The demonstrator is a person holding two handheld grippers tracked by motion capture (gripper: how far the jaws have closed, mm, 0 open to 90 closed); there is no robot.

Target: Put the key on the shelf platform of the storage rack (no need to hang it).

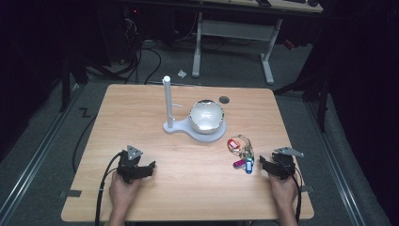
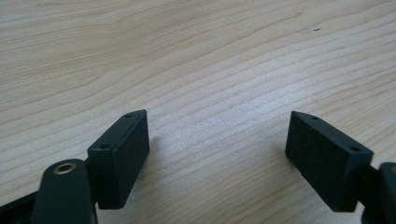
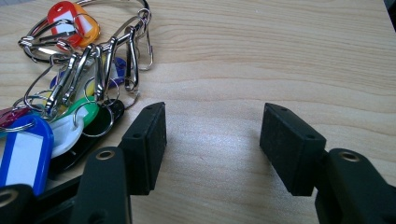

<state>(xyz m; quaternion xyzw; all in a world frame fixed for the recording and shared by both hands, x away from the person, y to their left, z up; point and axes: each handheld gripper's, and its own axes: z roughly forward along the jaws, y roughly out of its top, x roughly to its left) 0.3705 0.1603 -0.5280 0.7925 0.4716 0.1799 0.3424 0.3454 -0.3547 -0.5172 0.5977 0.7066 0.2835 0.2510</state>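
— Dark room, grey carpeted floor [image 1: 42,141], a second desk [image 1: 235,28] on white legs at the back. What's on the lit surface?

— Pale wood-grain worktop [image 1: 141,117]. Left gripper [image 1: 149,165] at the near left, jaws spread wide over bare wood, nothing between them. Right gripper [image 1: 261,161] at the near right, jaws likewise apart and empty, resting low on the wood.

— Anything close to it?

— Bunch of key tags [image 3: 60,93] on metal rings, red, orange, green, blue, white, just beside its left jaw. Farther in, mid-worktop, a white stand [image 1: 168,101] with an upright post; a shiny bowl [image 1: 206,116] sits on its base. Small dark round spot [image 1: 224,99] behind that.
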